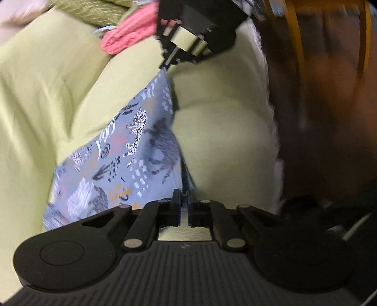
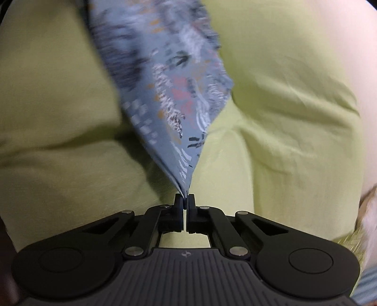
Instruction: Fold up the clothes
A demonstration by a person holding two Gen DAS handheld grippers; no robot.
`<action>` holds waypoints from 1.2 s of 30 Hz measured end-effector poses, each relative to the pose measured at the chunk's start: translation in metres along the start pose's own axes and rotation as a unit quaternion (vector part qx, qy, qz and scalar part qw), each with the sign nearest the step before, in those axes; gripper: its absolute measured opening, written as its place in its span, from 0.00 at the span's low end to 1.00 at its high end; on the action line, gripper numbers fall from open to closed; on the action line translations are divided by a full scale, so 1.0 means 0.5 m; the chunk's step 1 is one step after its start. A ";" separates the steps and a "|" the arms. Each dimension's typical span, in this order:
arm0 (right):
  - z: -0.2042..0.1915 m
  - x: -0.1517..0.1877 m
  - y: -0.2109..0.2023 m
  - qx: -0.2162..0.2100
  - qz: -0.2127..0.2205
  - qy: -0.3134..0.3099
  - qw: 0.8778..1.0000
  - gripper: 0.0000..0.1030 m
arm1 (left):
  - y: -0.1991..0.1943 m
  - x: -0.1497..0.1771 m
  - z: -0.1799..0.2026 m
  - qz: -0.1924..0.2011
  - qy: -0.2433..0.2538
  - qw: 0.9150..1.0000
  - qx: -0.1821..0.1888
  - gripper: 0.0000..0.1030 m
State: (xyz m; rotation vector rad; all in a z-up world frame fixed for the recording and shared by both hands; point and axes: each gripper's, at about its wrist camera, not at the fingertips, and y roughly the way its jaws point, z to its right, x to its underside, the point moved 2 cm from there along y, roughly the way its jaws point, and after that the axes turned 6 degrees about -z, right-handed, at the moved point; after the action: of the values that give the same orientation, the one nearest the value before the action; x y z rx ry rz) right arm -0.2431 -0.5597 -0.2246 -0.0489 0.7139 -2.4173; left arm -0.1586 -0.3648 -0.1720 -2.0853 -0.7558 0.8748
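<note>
In the left wrist view, a pale yellow-green bedsheet (image 1: pixel 47 98) fills the frame from nine o'clock across to two o'clock, rumpled into soft ridges. At eleven o'clock a pink knitted garment (image 1: pixel 132 30) lies bunched on it, with an olive-green textured cloth (image 1: pixel 94 9) just behind. A white fluffy fringe (image 1: pixel 273 131) edges the sheet from one o'clock to four o'clock, and beyond it at two o'clock stands blurred brown wooden furniture (image 1: pixel 329 58).

One grey cotton garment printed with leopards and other animals (image 1: pixel 132 146) stretches taut from six o'clock up to twelve o'clock, raised over the sheet. The left gripper (image 1: pixel 185 200) at six o'clock has its fingers (image 1: pixel 176 200) nearly together, pinching the garment's near edge. The right gripper (image 1: pixel 166 64) at twelve o'clock clamps the far corner, fingers closed to a sliver. Nothing lies between the two but the cloth itself.

In the right wrist view, the same bedsheet (image 2: pixel 282 117) spreads from nine o'clock to three o'clock. The printed garment (image 2: pixel 169 89) runs down from twelve o'clock, narrowing into a folded point at the right gripper (image 2: pixel 185 200), whose fingers (image 2: pixel 192 202) are drawn narrow on that tip. At four o'clock a bit of white fringe (image 2: pixel 370 211) shows, and at five o'clock a blue-striped cloth (image 2: pixel 367 284).

Counted: two grippers, one printed garment, one pink garment.
</note>
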 end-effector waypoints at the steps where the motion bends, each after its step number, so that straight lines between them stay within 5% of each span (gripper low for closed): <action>1: 0.004 0.000 -0.005 -0.001 0.004 0.002 1.000 0.00 | -0.006 0.005 -0.006 0.001 -0.010 1.000 0.005 0.03; 12: -0.042 -0.001 -0.009 -0.030 -0.025 -0.017 0.999 0.00 | 0.023 0.035 0.025 -0.015 -0.005 1.000 -0.009 0.04; 14: -0.044 -0.004 -0.016 -0.038 -0.049 -0.016 0.998 0.03 | 0.012 0.039 0.018 -0.023 -0.026 0.999 -0.002 0.12; 17: -0.038 -0.006 -0.044 -0.033 -0.087 0.036 0.995 0.24 | -0.014 0.037 0.010 -0.037 -0.082 0.996 0.007 0.24; 19: -0.024 -0.007 -0.077 -0.023 -0.111 0.113 0.987 0.50 | -0.041 0.033 0.006 -0.048 -0.142 0.989 0.007 0.24; 21: -0.009 -0.014 -0.122 -0.031 -0.122 0.213 0.969 0.51 | -0.067 0.032 -0.001 -0.060 -0.209 0.976 0.005 0.30; 23: 0.010 -0.027 -0.168 -0.056 -0.122 0.320 0.938 0.55 | -0.090 0.041 -0.022 -0.075 -0.286 0.955 0.001 0.36; 25: 0.019 -0.048 -0.214 -0.094 -0.110 0.425 0.894 0.68 | -0.114 0.063 -0.052 -0.100 -0.361 0.927 -0.004 0.39; 28: 0.025 -0.084 -0.279 -0.161 -0.085 0.556 0.811 0.69 | -0.153 0.097 -0.085 -0.137 -0.429 0.892 -0.033 0.42; 33: 0.050 -0.134 -0.334 -0.206 -0.070 0.611 0.761 0.74 | -0.236 0.140 -0.101 -0.156 -0.485 0.856 -0.086 0.53; 36: 0.065 -0.165 -0.367 -0.232 -0.061 0.641 0.729 0.80 | -0.282 0.154 -0.091 -0.144 -0.502 0.847 -0.099 0.57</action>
State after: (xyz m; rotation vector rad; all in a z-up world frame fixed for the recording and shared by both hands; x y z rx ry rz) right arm -0.2703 -0.4060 -0.0934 1.5336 1.9073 -2.0019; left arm -0.1097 -0.2489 -0.0624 -1.4817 -1.6987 1.7818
